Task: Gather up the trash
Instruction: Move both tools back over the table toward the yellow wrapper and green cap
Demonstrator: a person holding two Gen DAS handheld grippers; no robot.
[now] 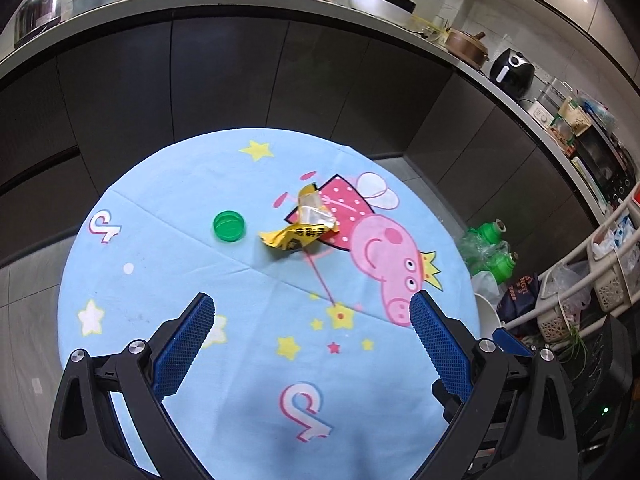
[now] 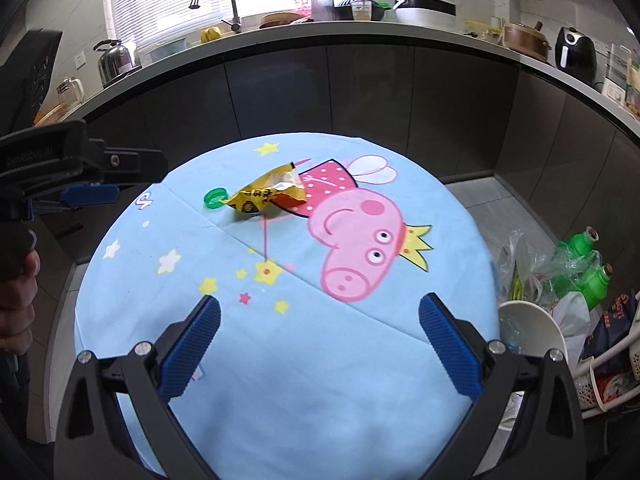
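Light blue cloth with a pink cartoon pig covers a round counter (image 1: pixel 132 280). Near its middle lies a crumpled yellow wrapper (image 1: pixel 298 228), with a green bottle cap (image 1: pixel 228 226) just beside it to the left, apart from it. The left hand-held gripper (image 1: pixel 312 312) and the right hand-held gripper (image 2: pixel 320 312) both hover over the near edge, fingers spread wide and holding nothing. A white bin (image 2: pixel 536 332) stands beside the counter on the right.
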